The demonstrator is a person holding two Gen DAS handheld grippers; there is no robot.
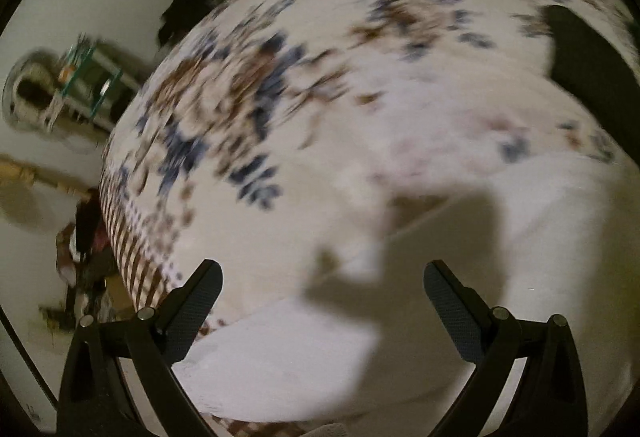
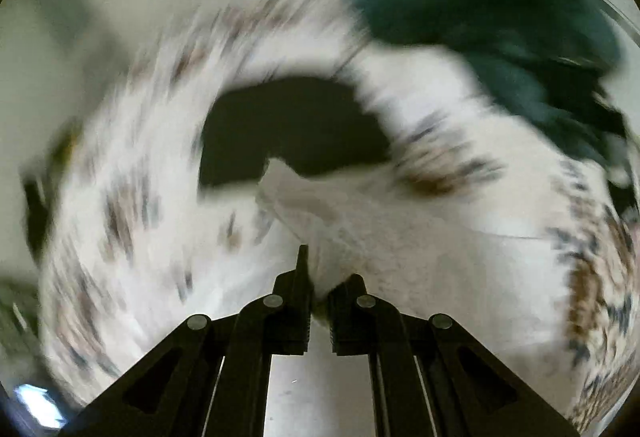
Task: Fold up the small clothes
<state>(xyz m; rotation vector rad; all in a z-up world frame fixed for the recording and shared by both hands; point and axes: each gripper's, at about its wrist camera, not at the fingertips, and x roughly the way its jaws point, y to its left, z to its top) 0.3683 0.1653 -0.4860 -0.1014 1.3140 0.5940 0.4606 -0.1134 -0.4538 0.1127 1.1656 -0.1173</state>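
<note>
A small white garment (image 1: 460, 237) lies on a bed with a white cover patterned in blue and brown (image 1: 240, 97). My left gripper (image 1: 322, 289) is open and empty, just above the garment's near edge. In the right wrist view my right gripper (image 2: 320, 277) is shut on a fold of the white garment (image 2: 400, 237), which bunches up between the fingers. A black piece of cloth (image 2: 288, 129) lies on the cover beyond the garment; it also shows at the right in the left wrist view (image 1: 588, 65). Both views are motion-blurred.
A dark teal garment (image 2: 480, 9) is heaped at the far right of the bed. The bed's left edge (image 1: 120, 229) drops to a pale floor with a fan-like object (image 1: 36, 93), dark items (image 1: 188, 5) and clutter (image 1: 84, 257).
</note>
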